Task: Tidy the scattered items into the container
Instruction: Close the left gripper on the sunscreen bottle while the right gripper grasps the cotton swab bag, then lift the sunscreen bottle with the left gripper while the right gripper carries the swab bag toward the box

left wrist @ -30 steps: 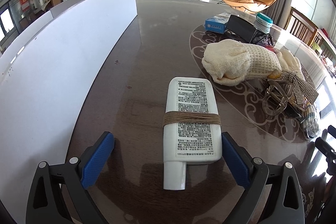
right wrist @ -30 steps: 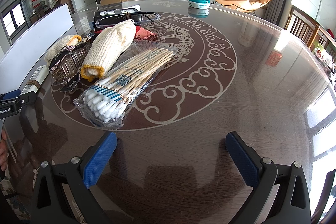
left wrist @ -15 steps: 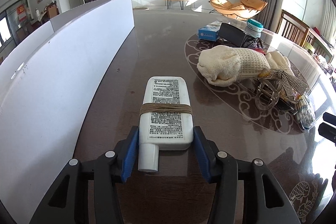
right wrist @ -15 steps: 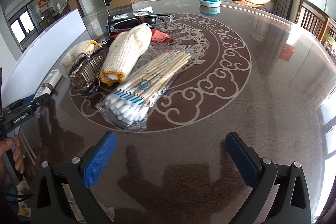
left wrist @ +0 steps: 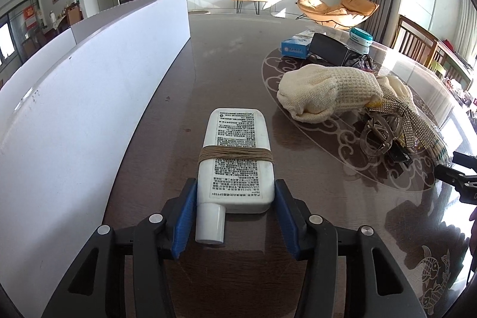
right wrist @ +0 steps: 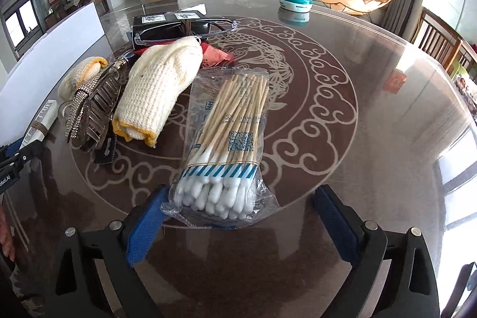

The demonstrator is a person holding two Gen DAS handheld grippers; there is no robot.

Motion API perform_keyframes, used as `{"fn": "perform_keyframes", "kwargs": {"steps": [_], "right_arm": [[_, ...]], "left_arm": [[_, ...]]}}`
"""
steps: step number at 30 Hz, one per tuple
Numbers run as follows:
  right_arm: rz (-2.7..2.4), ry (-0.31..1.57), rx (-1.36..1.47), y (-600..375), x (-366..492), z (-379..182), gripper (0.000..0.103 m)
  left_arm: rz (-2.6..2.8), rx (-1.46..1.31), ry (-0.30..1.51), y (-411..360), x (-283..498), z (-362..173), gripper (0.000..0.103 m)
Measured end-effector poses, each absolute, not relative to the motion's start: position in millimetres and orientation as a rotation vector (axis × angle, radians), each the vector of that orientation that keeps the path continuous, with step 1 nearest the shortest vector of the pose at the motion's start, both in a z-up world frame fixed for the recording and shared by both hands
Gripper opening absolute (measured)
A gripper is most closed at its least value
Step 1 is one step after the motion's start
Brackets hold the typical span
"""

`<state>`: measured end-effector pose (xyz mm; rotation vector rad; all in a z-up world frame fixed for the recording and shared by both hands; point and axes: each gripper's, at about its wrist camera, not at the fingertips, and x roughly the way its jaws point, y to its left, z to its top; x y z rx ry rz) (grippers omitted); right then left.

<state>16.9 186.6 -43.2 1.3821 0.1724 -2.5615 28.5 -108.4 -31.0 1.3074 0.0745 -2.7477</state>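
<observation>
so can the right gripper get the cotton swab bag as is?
Probably yes. The cotton swab bag lies flat with its near end between the right gripper pads, which are closing but not yet on it. Nothing lies on top.

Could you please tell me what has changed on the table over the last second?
The left gripper closed from wide open onto the white bottle. The right gripper advanced until the cotton swab pack sits between its fingers; its jaws are closing but do not press it. The knitted gloves and hair clip stayed put.
</observation>
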Motion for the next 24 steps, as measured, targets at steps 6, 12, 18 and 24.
{"fn": "perform_keyframes", "kwargs": {"steps": [6,12,18,24], "right_arm": [[-2.465,0.251,1.387,189,12,-45,0.103],[-2.361,0.22,1.585,188,-31,-38,0.103],[-2.21,0.259,1.674,165,-57,-30,0.049],[-2.217,0.276,1.666,169,-51,-10,0.034]], "left_arm": [[-2.751,1.308,0.071,-108,28,-31,0.051],[-2.742,1.454,0.017,-108,17,-29,0.066],[-2.735,1.567,-0.032,-110,3,-28,0.067],[-2.804,1.528,0.025,-111,22,-11,0.051]]}}
